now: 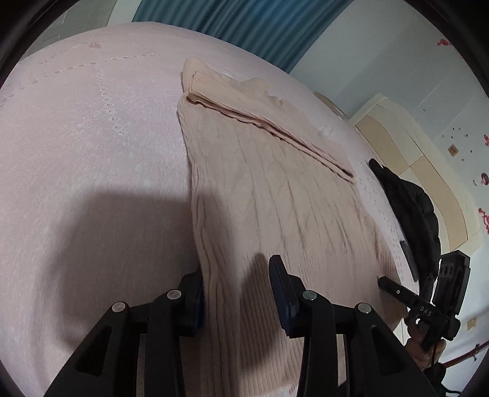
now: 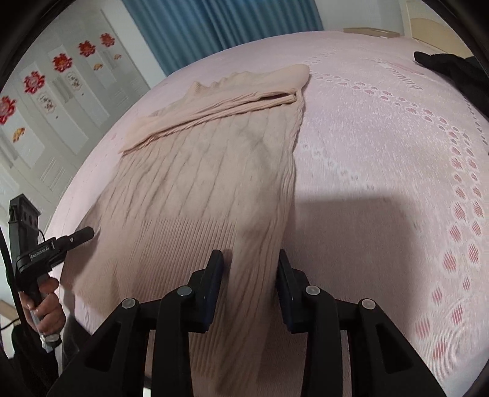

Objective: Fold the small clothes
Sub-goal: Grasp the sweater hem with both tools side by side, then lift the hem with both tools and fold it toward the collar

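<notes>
Left wrist view: beige cable-knit sweater (image 1: 275, 189) lies flat on pink bedspread (image 1: 91, 137), 1 sleeve folded across the top. Left gripper (image 1: 238, 293) straddles the hem's left corner, jaws narrow, knit between them; pinch uncertain.

Right wrist view: right gripper (image 2: 249, 274) likewise straddles the hem's right edge. Body fold left to do.

One beige sweater (image 1: 275, 189) on one pink bedspread (image 1: 91, 137). Two grippers: left (image 1: 238, 284), right (image 2: 249, 274). One black garment (image 1: 409, 201), one blue curtain (image 1: 244, 24), six red flower decals on the cabinets.
</notes>
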The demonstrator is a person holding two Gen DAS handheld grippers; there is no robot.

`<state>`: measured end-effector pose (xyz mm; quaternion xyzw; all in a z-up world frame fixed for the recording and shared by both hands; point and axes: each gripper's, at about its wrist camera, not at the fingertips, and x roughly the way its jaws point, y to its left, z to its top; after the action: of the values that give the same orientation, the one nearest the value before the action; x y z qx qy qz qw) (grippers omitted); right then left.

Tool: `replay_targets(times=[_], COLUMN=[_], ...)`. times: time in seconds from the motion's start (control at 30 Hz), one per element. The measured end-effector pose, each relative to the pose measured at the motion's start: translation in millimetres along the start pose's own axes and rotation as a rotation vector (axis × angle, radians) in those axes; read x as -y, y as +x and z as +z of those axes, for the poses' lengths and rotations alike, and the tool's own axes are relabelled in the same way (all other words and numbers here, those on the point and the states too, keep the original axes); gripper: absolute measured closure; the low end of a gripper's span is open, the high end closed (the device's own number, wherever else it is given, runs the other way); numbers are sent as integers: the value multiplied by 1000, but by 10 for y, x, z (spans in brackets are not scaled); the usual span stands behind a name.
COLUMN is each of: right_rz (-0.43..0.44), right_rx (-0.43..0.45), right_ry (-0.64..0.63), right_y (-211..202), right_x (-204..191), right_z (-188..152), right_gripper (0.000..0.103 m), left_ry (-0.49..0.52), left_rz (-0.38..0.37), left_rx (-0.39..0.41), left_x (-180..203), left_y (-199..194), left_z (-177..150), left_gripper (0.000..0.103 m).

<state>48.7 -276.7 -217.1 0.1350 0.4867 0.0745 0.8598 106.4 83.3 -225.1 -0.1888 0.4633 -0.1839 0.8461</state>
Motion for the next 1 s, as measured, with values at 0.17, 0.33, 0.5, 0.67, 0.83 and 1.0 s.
replay_targets(times=[0.17,0.33,0.5,0.67,0.83,1.0], right_rz=[14,11,0,-41,-89,-95], right_rx=[1,-1,5,29,63,27], right_ry=[10,18,24,53,38,40], right_y=[-138,-220,-280,-281,-279,-275], right_x=[-4,-39,-54,-73,-141,-137], right_z=[-191,-291,-368,-406,-448,-417], right_gripper=[68,69,76,79,79,82], left_ry=[7,-24,-56,-71,-94,-153], left_rz=[-13,-16,11,85,103,74], left_rx=[-6,10,23,42,67,24], left_x=[9,10,-37,-40,-48,-121], left_y=[-170,-314,-379,-385,-390,-402], left_z=[-200,-341,-404,-439,-483,-453], left_gripper=[68,68,83,93,93,93])
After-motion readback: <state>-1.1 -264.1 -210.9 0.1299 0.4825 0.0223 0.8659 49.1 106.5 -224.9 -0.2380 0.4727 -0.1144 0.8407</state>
